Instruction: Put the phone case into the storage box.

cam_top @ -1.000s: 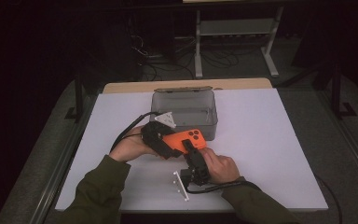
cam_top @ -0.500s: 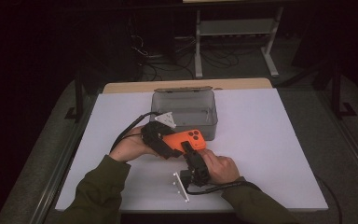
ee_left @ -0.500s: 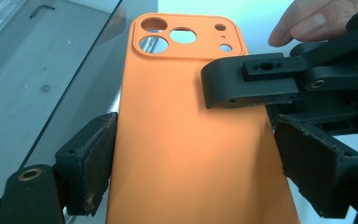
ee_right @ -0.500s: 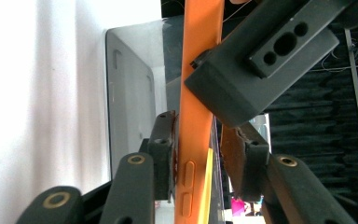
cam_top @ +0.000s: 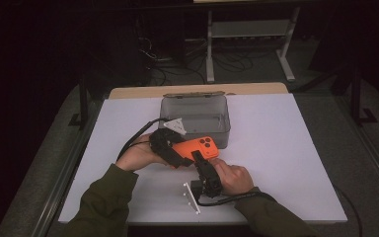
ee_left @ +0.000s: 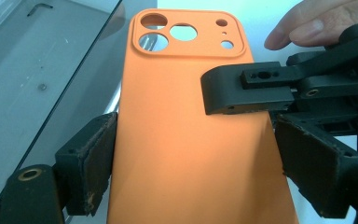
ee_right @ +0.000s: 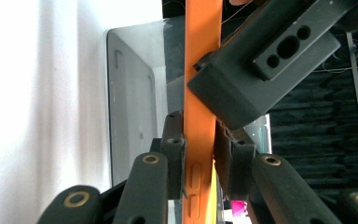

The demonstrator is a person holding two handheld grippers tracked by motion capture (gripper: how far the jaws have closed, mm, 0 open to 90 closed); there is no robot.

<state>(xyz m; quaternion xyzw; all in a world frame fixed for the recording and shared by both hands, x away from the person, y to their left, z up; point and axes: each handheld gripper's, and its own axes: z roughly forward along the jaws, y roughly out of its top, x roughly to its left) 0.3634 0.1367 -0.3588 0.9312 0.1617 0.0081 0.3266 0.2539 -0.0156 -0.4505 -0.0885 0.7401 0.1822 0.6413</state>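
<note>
Pinching the orange phone case (cam_top: 196, 146) with both the left gripper (cam_top: 170, 148) and the just-closing right gripper (cam_top: 201, 160), I judged it lifted near the bench's middle, placement pending.

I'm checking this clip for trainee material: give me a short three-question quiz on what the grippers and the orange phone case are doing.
1. True or false: the orange phone case lies flat inside the grey box.
2. Which gripper clamps the case across its two long edges? A) left gripper B) right gripper
3. Fill in: the right gripper pinches the case across its front and ____.

Key
1. False; both grippers hold it beside the box.
2. A.
3. Back; its jaws have just been closing, with the case between them.
</note>
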